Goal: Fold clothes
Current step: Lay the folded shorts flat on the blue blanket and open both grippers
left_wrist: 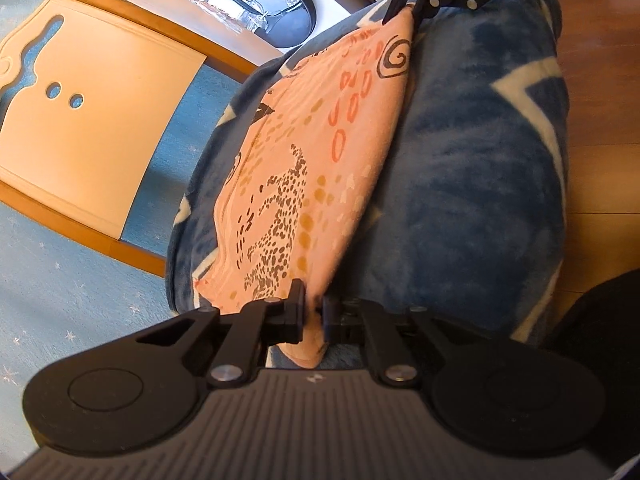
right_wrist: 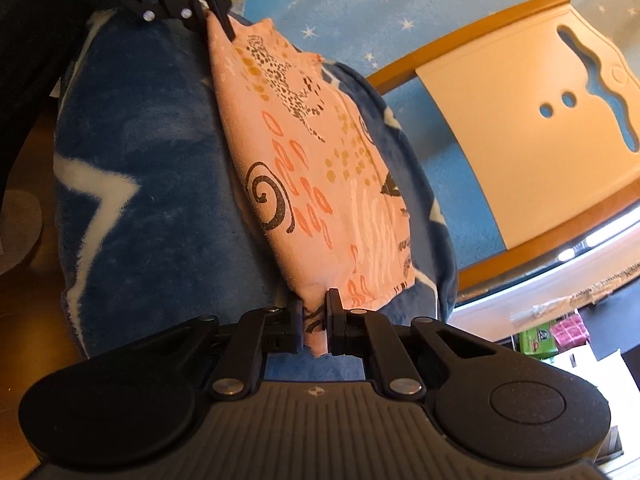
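A: Left wrist view: left gripper (left_wrist: 314, 312) jaws pinching pink cloth (left_wrist: 316, 168)?
B: Yes. Right gripper (right_wrist: 314, 320) clamps the other end, cloth stretched over blue blanket (right_wrist: 152, 168).

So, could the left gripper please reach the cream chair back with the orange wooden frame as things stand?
Probably not: the left gripper is shut on the peach printed cloth, stretched to the right gripper, so it is occupied. The chair back stands apart, beyond the blue star-patterned blanket.
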Tool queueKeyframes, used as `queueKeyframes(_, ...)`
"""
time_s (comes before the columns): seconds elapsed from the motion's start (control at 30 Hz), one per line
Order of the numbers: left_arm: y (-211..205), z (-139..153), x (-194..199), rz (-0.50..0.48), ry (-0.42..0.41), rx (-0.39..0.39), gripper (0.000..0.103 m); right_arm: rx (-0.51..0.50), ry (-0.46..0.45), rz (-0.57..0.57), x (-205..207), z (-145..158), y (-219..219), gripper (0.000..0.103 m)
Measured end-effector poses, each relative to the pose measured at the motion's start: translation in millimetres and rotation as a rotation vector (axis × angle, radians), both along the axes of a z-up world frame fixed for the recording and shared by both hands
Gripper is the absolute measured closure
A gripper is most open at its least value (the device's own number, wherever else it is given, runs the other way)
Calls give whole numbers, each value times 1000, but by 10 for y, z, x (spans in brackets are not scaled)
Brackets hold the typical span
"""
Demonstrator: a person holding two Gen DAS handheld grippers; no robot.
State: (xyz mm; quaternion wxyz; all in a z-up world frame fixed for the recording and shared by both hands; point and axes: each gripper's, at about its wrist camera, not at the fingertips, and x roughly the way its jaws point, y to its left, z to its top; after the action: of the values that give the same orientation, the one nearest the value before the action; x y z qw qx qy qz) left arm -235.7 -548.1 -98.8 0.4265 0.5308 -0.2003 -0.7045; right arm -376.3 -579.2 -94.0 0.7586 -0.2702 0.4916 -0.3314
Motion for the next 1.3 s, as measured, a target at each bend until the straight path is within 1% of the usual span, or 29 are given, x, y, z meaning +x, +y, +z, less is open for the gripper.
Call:
queueKeyframes(0.07, 10, 28, 33, 11, 18, 14, 97, 3, 8, -6, 26, -10, -3, 90)
queueKeyframes(0.13, 21, 60, 70, 23, 38, 28, 96, 25, -7, -25, 15, 39, 2, 89)
queueKeyframes(0.2, 68, 116, 124, 35, 60, 37, 95, 53, -36, -58, -28, 97, 4, 86)
queueKeyframes(0.23, 95, 146, 152, 41, 72, 41, 95, 67, -51, -74, -50, 125, 6, 86)
queueKeyframes(0.33, 188, 267, 261, 69, 128, 37, 95, 130, -136, -124, -131, 244, 91, 86)
queueKeyframes(0.47, 189, 484, 394, 135, 255, 5, 95, 245, -335, -176, -151, 449, 186, 86)
queueKeyframes(0.57, 74, 564, 390, 180, 337, -15, 95, 310, -498, -220, -100, 557, 109, 86)
queueKeyframes(0.63, -25, 534, 345, 195, 372, 11, 95, 370, -621, -262, -78, 602, -8, 86)
queueKeyframes(0.7, -110, 450, 308, 204, 382, 54, 95, 429, -721, -311, -87, 567, -168, 86)
queueKeyframes(0.73, -139, 389, 292, 209, 368, 82, 95, 467, -741, -345, -102, 513, -263, 86)
queueKeyframes(0.77, -161, 321, 278, 213, 347, 113, 95, 499, -729, -380, -112, 450, -344, 86)
queueKeyframes(0.8, -154, 274, 269, 208, 330, 124, 97, 524, -708, -399, -123, 393, -392, 87)
queueKeyframes(0.87, -120, 301, 288, 203, 330, 124, 97, 525, -705, -394, -167, 415, -394, 88)
queueKeyframes(0.9, -103, 324, 300, 201, 332, 123, 95, 515, -703, -390, -183, 456, -385, 88)
queueKeyframes(0.97, -120, 406, 355, 212, 366, 105, 95, 481, -727, -388, -211, 528, -426, 87)
queueKeyframes(1.03, -223, 480, 392, 232, 398, 89, 95, 475, -746, -384, -181, 554, -563, 87)
queueKeyframes(1.07, -288, 506, 394, 242, 406, 80, 95, 475, -750, -379, -141, 564, -639, 87)
queueKeyframes(1.13, -420, 483, 413, 257, 409, 89, 95, 473, -748, -354, -25, 564, -795, 87)
queueKeyframes(1.23, -618, 430, 445, 280, 410, 110, 95, 448, -690, -310, 264, 489, -997, 87)
queueKeyframes(1.3, -750, 395, 466, 295, 410, 123, 95, 458, -632, -312, 401, 390, -1149, 87)
